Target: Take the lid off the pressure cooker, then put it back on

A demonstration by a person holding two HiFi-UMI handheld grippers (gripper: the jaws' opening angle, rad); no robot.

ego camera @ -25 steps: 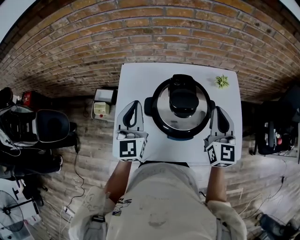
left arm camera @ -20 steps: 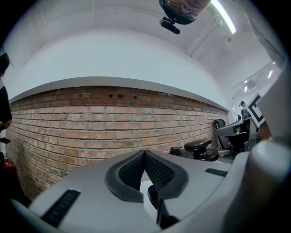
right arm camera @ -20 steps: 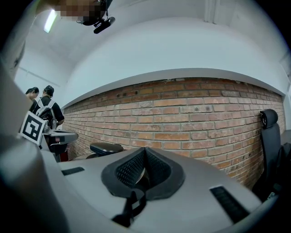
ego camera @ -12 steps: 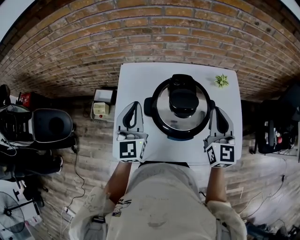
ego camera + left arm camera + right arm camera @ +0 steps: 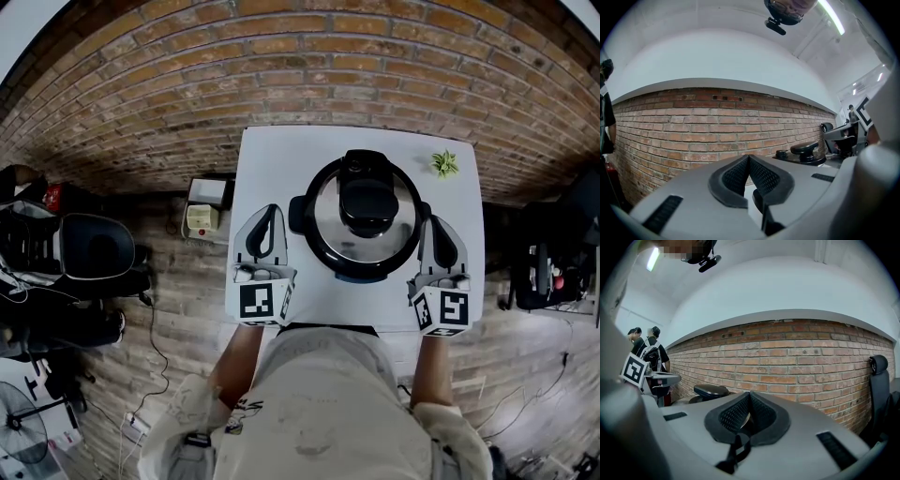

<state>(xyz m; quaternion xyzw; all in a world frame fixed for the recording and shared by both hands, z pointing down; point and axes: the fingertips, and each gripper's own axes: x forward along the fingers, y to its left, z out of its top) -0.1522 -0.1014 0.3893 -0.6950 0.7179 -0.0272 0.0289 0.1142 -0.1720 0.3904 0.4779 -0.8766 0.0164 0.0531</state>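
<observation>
A black pressure cooker (image 5: 364,214) stands in the middle of a white table (image 5: 272,155), its steel lid (image 5: 326,217) with a black handle (image 5: 366,199) seated on top. My left gripper (image 5: 270,208) rests on the table just left of the cooker, shut and holding nothing. My right gripper (image 5: 438,219) rests just right of it, also shut and empty. In the left gripper view the gripper (image 5: 749,157) has its jaws met at the tips, with the lid handle (image 5: 805,149) off to the right. In the right gripper view the gripper (image 5: 749,394) is likewise closed, the lid handle (image 5: 711,390) at left.
A small green plant (image 5: 443,163) sits at the table's far right corner. A brick wall (image 5: 300,66) rises behind the table. A black chair (image 5: 103,248) and a small box (image 5: 208,204) stand on the floor to the left, more gear (image 5: 544,272) to the right.
Both grippers and the cooker have stayed still. Only the chair and things on the floor at left have shifted slightly.
</observation>
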